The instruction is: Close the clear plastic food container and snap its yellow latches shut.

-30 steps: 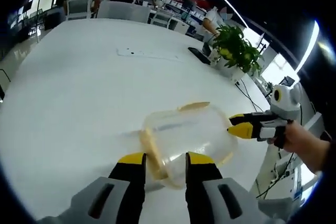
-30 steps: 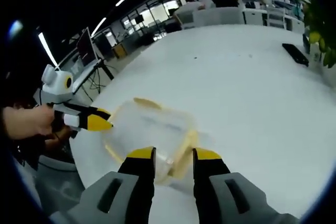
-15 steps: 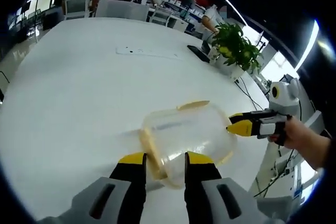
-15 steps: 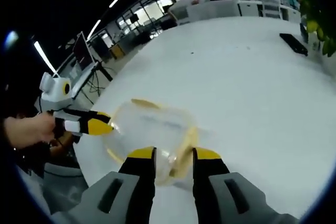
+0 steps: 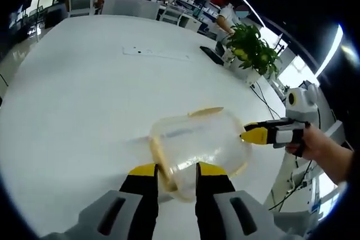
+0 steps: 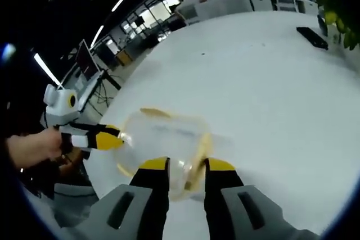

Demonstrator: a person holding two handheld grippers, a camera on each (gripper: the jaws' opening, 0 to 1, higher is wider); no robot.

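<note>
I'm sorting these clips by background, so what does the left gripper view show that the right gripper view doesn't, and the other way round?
Left gripper view alone: a leafy potted plant in full past the table's far edge and a flat white strip lying on the table. Right gripper view alone: a monitor on a stand beside the table. Both share the white table, the clear plastic container with yellow latches, a dark flat device on the table, and both grippers: left gripper and right gripper, each with its tips at the container.
</note>
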